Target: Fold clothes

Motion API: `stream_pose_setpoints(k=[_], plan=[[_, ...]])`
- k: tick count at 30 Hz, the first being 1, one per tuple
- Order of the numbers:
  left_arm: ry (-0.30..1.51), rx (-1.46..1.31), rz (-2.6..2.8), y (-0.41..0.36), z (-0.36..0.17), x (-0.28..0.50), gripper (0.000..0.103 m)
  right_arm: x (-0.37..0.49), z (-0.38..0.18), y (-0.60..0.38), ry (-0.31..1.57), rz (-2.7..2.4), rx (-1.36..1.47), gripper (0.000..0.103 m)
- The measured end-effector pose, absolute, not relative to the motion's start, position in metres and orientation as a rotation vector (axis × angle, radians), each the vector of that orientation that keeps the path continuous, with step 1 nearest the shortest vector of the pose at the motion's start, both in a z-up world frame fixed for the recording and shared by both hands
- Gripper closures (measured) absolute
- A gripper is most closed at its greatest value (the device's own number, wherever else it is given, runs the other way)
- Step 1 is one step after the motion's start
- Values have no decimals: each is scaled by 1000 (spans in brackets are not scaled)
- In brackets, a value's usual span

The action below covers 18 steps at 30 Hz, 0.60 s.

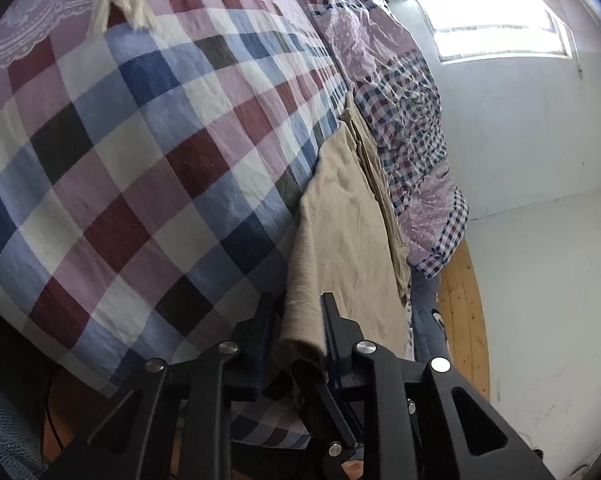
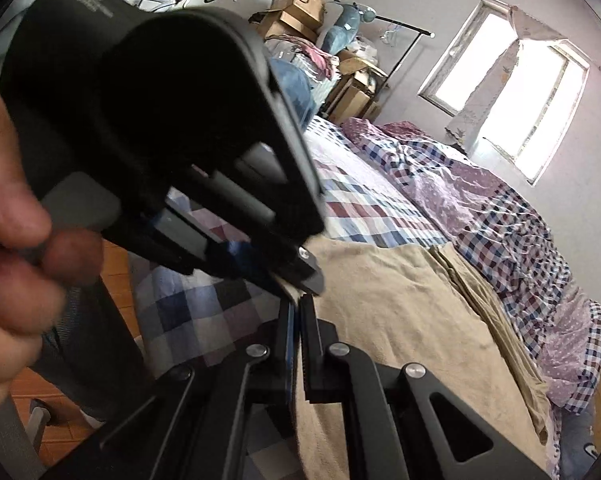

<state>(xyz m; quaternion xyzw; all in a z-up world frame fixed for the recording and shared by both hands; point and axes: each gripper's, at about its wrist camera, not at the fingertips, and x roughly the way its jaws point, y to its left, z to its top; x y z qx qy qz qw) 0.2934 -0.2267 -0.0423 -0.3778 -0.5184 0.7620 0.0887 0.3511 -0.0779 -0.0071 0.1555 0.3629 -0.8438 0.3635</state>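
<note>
Garment: flat beige cotton cloth (image 2: 400,320), folded over itself, lying on the near corner of the bed; a layered folded edge runs along its far side.
Left gripper: black two-finger left gripper (image 1: 298,312), jaws nearly together and clamped on a bunched near edge of the beige cloth, which hangs between the pads.
Right gripper: black right gripper (image 2: 298,308), jaws together, pinching a thin cloth edge at the tips, just beside the left tool's tips.
Hand: person's hand (image 2: 8,264) wraps the left tool's handle, blurred.
Bed cover: large-check sheet (image 1: 140,168) in blue, maroon, white and lilac under the cloth.
Quilt: crumpled small-check and lilac dotted quilt (image 2: 500,220) beyond the cloth's far edge, toward the window.
Floor: orange wooden planks (image 1: 464,312) beside the bed.
Background: stacked cardboard boxes (image 2: 300,12) against the wall.
</note>
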Motion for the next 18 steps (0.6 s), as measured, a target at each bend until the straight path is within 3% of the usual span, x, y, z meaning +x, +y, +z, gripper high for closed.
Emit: stream_pose_setpoints(k=[3,7,10,12,18], plan=[[-1546,-1102,2285,-229,-38,296,97,350,-11,-78,948,-2184,434,101],[-1566,-1065,2282,-232,-33,298,98,350,-13,-74,973,-2224,441,94],[-1552,-1047,2274,-233,-27,299,99,350,-14,-73,1002,-2247,431,80],[-1534,-1039,2271,-231,-22,299,100,348,-14,-72,1013,-2268,429,65],[-1539,-976,2253,-238,-8,306,101,349,-16,-68,1053,-2315,439,60]])
